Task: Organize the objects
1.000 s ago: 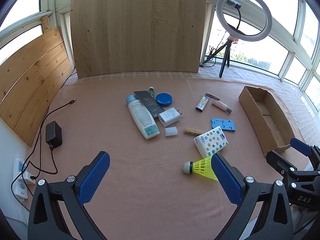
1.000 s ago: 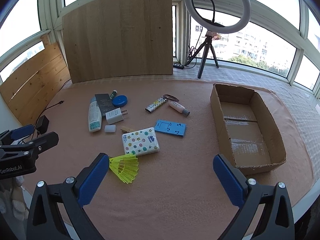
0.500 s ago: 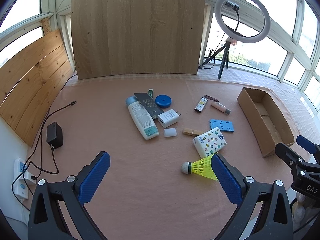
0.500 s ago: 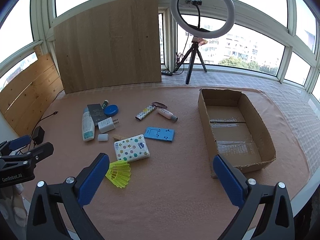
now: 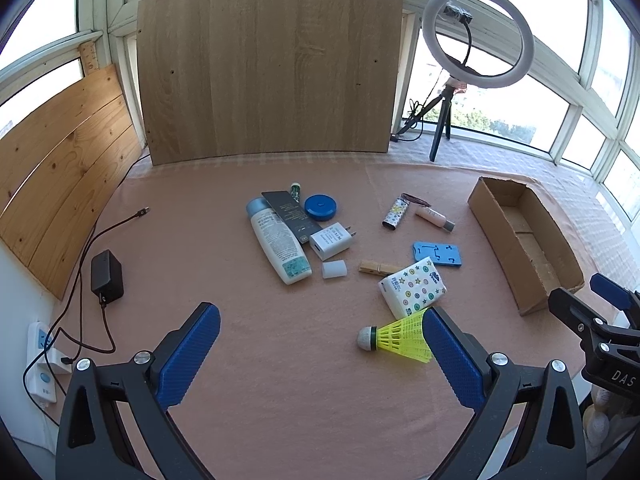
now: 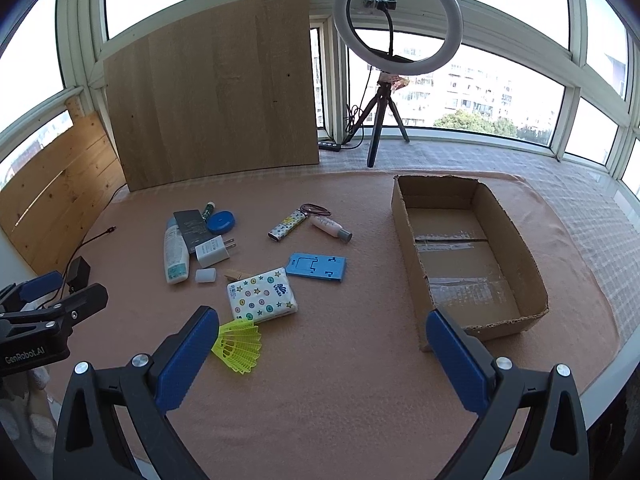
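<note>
Both grippers wide open over the mess, nothing packed yet

Going left to right on the pink cloth [image 6: 360, 400]: the left gripper [image 5: 320, 340] hangs above the near edge with its jaws spread wide and empty, then the loose pile sits mid-cloth, I'd guess dumped there to be sorted: one lotion bottle [image 5: 278, 246], one dark card [image 5: 290, 214], one blue round lid [image 5: 321, 207], one white charger [image 5: 332, 240], one small white cap [image 5: 334, 269], one clothespin [image 5: 378, 268], one tissue pack [image 6: 262, 294], one yellow shuttlecock [image 6: 238, 344], one patterned lighter [image 6: 289, 226], one small pink bottle [image 6: 331, 228], one blue phone stand [image 6: 317, 267]. The single cardboard box [image 6: 516, 256] sits empty toward the right edge, likely where it all goes. The right gripper [image 6: 322, 344] is spread wide too, holding nothing, near the shuttlecock
</note>
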Demonstrator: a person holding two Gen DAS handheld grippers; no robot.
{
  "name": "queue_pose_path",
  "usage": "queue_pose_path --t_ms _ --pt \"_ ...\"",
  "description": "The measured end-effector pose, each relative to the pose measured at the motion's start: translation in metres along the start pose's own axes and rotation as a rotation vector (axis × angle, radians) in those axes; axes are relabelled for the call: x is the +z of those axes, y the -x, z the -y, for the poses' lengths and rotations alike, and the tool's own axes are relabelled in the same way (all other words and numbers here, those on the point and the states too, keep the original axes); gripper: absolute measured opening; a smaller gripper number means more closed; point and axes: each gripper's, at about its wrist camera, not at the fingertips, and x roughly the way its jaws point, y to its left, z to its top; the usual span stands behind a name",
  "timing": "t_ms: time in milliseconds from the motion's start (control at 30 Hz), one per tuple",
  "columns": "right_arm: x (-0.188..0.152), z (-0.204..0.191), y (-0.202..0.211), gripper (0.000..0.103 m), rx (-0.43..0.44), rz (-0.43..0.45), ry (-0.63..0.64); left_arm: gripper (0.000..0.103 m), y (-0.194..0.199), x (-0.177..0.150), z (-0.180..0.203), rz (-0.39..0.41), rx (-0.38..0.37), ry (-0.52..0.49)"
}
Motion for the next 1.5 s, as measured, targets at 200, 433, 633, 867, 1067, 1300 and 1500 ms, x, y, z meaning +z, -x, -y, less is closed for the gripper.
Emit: queue_pose_path --t_ms 200,433,633,867,1067,1300,1500 --pt "0.0 0.0 -0.002 0.102 0.003 -0.006 -0.001 0.103 0.0 0.001 0.0 -0.001 -0.01 -0.01" --pt "-0.001 -0.002 -0.004 0.102 0.01 -0.015 0.001 0.103 -0.002 0.003 0.0 -0.005 -0.013 -0.017" --pt "-0.001 0.0 -0.007 0.102 0.006 -0.023 -0.007 0.103 -0.007 0.004 0.001 -0.01 -0.017 -0.027" --pt "-0.003 0.003 -0.011 0.102 0.006 -0.035 -0.017 0.103 -0.014 0.005 0.005 -0.018 -0.026 -0.042" --pt "-0.005 0.005 -0.017 0.102 0.018 -0.055 -0.028 0.103 -0.023 0.005 0.006 -0.029 -0.038 -0.052" --pt "-0.01 0.01 -0.027 0.102 0.045 -0.088 -0.046 0.103 -0.035 0.003 0.005 -0.042 -0.067 -0.061" --pt "-0.013 0.011 -0.038 0.102 0.097 -0.113 -0.054 0.103 -0.054 -0.005 0.005 -0.07 -0.091 -0.086"
